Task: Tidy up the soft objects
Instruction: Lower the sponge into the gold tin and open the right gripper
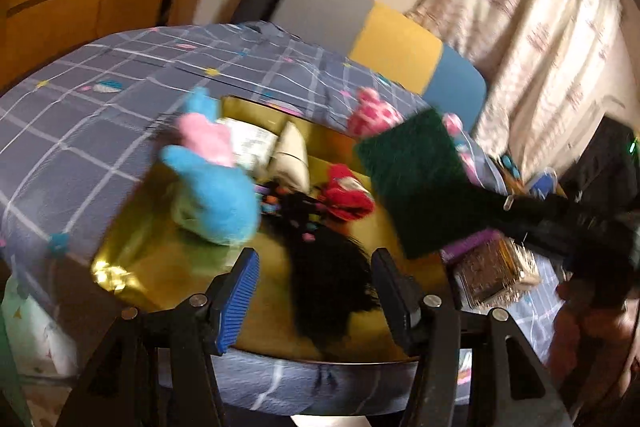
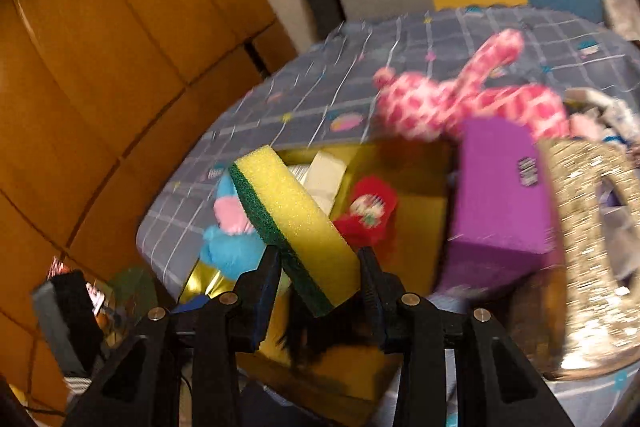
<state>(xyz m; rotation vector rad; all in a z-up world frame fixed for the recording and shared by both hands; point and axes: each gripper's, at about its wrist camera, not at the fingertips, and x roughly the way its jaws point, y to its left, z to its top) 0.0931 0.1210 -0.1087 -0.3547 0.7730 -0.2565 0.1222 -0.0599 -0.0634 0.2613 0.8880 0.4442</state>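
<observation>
The right gripper (image 2: 318, 259) is clamped on a sponge (image 2: 296, 227), yellow foam with a green scrubby layer, tilted so one end sticks up and away from the jaws. In the left wrist view that same sponge (image 1: 416, 183) shows its green face, hanging over the right edge of the gold box (image 1: 132, 231).

The left gripper (image 1: 314, 291) has its jaws well apart with nothing pinched — under the gap there's just a black furry thing (image 1: 332, 275) lying in the box.

Further out, the gold box (image 2: 420, 215) sits on a bed with a blue-grey grid-pattern sheet (image 1: 100, 107). Inside it: a blue and pink plush (image 1: 216, 187) at the left side, a red plush (image 1: 348, 195) nearer the middle, and some white packaging (image 1: 292, 155) toward the back.

Just beside the box on the right are a purple box (image 2: 500, 199) and a glittery gold item (image 2: 588, 247), with a pink-and-white spotted plush (image 2: 452, 99) lying on the sheet behind them. Pretty blurry overall, so small details are a wash.
</observation>
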